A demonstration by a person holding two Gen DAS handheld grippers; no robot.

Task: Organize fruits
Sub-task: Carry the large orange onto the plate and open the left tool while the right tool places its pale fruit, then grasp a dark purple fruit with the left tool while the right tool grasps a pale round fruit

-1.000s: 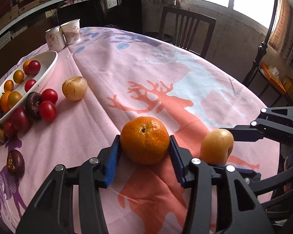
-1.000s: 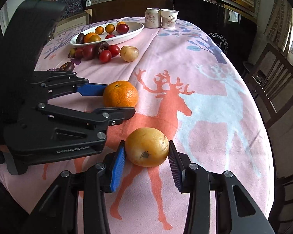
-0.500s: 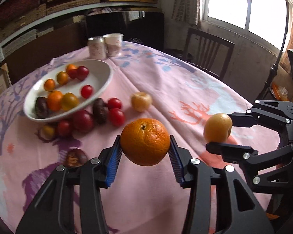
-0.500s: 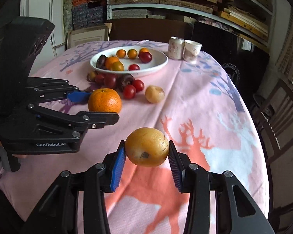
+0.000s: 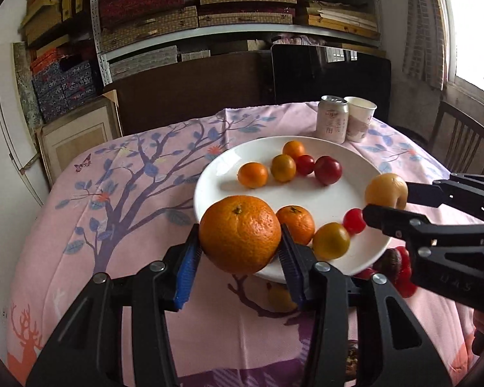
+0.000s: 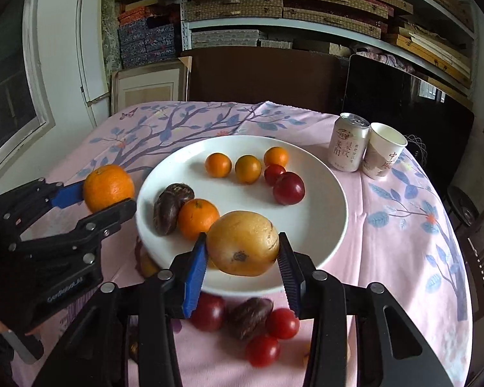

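Observation:
My left gripper (image 5: 238,246) is shut on a large orange (image 5: 239,233), held in the air over the near left rim of the white plate (image 5: 216,167). My right gripper (image 6: 242,254) is shut on a yellow-brown round fruit (image 6: 243,242), held above the plate's (image 6: 322,225) near edge. Each gripper shows in the other's view: the left gripper (image 6: 105,195) at the left with the orange (image 6: 108,187), the right gripper (image 5: 387,198) at the right with its fruit (image 5: 385,191). The plate carries small oranges, red tomatoes and a dark passion fruit (image 6: 171,208).
A drink can (image 6: 348,142) and a paper cup (image 6: 382,150) stand behind the plate at the right. Loose tomatoes (image 6: 282,322) and another dark fruit (image 6: 250,316) lie on the pink tablecloth in front of the plate. A chair (image 5: 461,142) stands at the far right; shelves fill the wall.
Both grippers lifted their fruits off the tablecloth and carried them across the table to the plate, which has come from the far left side to directly ahead.

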